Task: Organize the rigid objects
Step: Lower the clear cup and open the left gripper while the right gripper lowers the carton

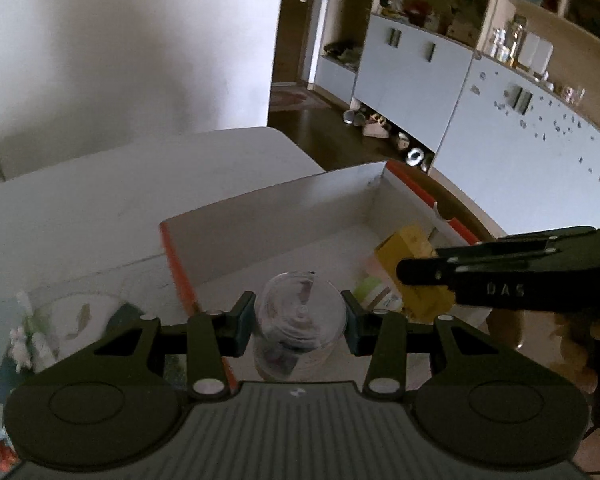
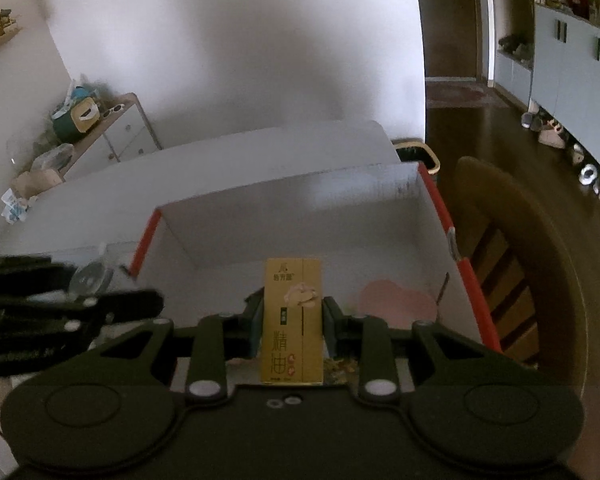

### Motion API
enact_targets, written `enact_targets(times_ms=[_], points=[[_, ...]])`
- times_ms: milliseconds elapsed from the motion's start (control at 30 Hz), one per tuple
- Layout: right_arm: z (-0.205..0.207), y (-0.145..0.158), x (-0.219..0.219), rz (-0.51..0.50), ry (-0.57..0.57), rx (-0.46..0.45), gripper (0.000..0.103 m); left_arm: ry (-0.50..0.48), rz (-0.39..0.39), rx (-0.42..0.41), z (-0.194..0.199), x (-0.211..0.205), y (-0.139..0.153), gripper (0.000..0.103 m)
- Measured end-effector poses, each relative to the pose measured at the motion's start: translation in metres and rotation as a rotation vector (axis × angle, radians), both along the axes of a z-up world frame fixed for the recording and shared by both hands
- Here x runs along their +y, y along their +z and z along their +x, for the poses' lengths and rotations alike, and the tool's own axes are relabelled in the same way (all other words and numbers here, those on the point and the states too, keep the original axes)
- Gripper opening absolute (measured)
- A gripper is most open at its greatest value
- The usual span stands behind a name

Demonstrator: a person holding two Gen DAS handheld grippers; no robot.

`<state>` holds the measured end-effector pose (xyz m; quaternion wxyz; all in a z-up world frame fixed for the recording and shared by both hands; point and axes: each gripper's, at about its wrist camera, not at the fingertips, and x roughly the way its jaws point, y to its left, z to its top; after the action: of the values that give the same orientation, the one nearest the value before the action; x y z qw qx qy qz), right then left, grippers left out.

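The left gripper [image 1: 300,316] has its fingers [image 1: 242,320] closed partway on a clear glass jar [image 1: 300,312], pads pressing both sides, at the near rim of the open white box [image 1: 284,208] on the desk [image 1: 100,200]. The right gripper [image 2: 290,320] clamps a slim yellow carton [image 2: 293,320] (upright, printed face showing) over the box's interior.

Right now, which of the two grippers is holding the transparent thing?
The left gripper: it is shut on a clear glass jar. The right gripper holds an opaque yellow carton over the white box.
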<state>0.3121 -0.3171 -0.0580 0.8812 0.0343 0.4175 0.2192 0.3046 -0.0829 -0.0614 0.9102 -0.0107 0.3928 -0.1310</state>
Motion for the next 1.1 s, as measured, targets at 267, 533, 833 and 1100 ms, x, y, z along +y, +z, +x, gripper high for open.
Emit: enact_targets(times_ms=[267,533,833,1100], points=[[0.004,-0.017,0.013,-0.021,0.057,0.033,0.029,0.026,0.106,0.051,0.049,-0.016,-0.020,0.043],[0.007,-0.037,0.027,-0.085,0.109,0.083,0.029,0.029,0.179,0.123,0.077,-0.026,-0.045,0.043],[0.013,-0.051,0.026,-0.126,0.120,0.104,0.030,0.038,0.177,0.176,0.083,-0.029,-0.056,0.043],[0.014,-0.047,0.021,-0.123,0.111,0.103,0.034,0.044,0.164,0.189,0.073,-0.033,-0.057,0.043]])
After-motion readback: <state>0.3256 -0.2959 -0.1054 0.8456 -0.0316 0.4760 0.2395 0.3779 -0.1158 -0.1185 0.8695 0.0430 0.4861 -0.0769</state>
